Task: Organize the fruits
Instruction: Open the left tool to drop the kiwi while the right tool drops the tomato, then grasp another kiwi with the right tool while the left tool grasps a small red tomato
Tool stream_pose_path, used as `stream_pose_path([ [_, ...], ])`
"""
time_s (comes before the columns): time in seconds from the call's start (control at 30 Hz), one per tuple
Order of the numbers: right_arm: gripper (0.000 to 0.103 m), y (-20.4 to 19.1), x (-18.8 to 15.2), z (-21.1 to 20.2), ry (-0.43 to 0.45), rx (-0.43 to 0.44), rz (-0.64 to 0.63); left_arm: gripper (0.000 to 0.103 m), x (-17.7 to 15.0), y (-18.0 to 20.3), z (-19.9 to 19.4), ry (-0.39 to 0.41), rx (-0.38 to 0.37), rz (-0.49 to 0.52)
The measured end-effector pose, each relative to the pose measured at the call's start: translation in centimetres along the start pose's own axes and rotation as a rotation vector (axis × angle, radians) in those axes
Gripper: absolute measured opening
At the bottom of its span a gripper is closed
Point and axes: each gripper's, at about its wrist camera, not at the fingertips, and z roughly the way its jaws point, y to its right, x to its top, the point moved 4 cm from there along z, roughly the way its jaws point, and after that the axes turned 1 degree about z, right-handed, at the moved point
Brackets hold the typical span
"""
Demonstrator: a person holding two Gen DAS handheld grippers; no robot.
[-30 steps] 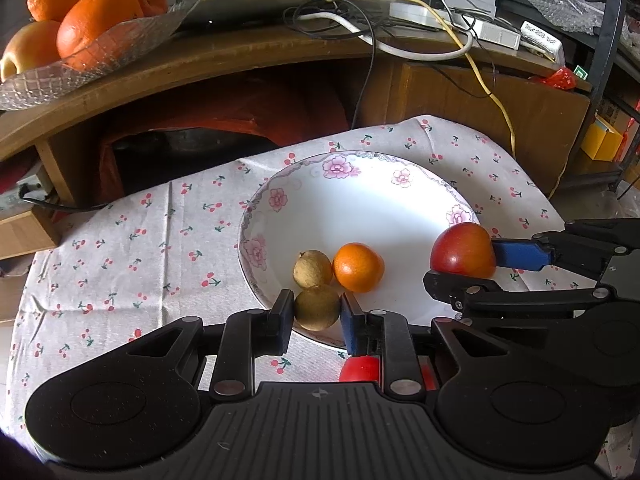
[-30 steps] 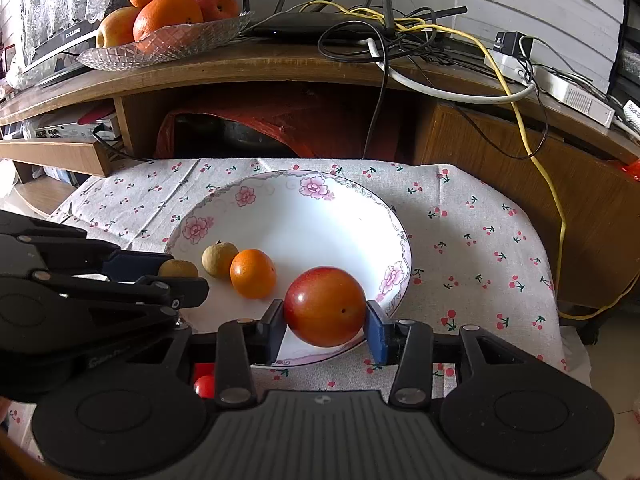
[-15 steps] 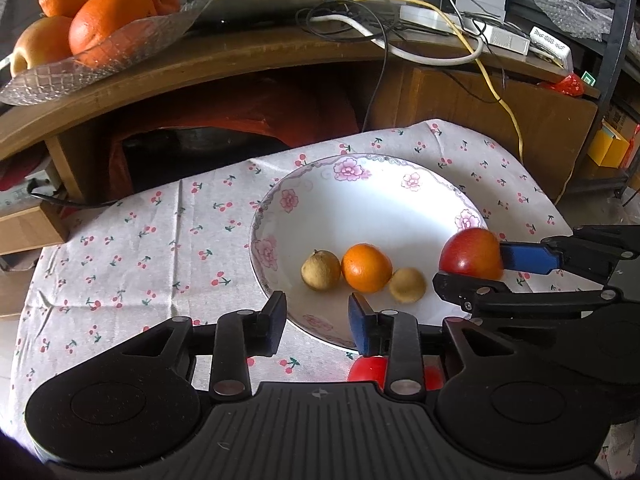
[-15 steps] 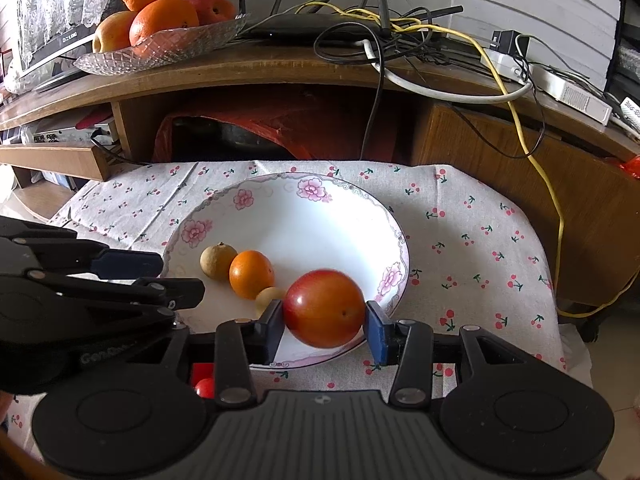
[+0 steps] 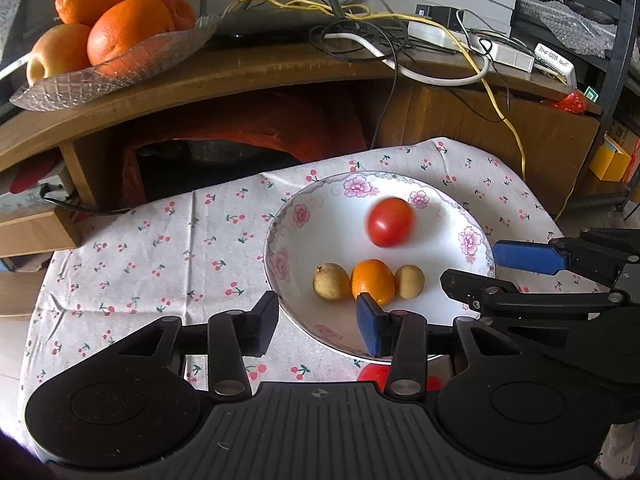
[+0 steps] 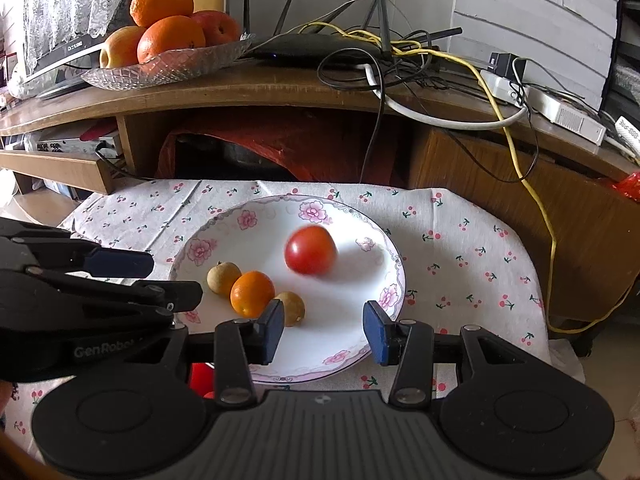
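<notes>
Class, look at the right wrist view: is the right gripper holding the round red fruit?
No: the round red fruit lies loose in the flowered white plate, beyond the open jaws.

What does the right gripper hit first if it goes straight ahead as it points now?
Probably the red fruit. The right gripper is open over the near rim of the plate, the fruit lying ahead, slightly left of centre. The small brown fruit sits by the left finger; depth is unclear.

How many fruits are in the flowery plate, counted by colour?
In the flowery plate:
Red fruit: 1
Small orange fruit: 1
Small brownish-yellow fruits: 2
Total: 4
</notes>
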Motion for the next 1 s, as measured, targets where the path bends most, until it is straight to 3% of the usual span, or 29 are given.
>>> stream_pose_path([
  [0.63, 0.045, -0.9, -0.1, -1.1, 0.017, -0.018, -0.039, 0.05, -0.4, 0.1, -2.2, 0.017, 0.005, 0.033],
  [1.0, 0.045, -2.5, -1.5, -2.0, -0.014, 0.028, -0.075, 0.051, -2.2, -0.6, -3.4, -0.01, -0.019, 0.06],
])
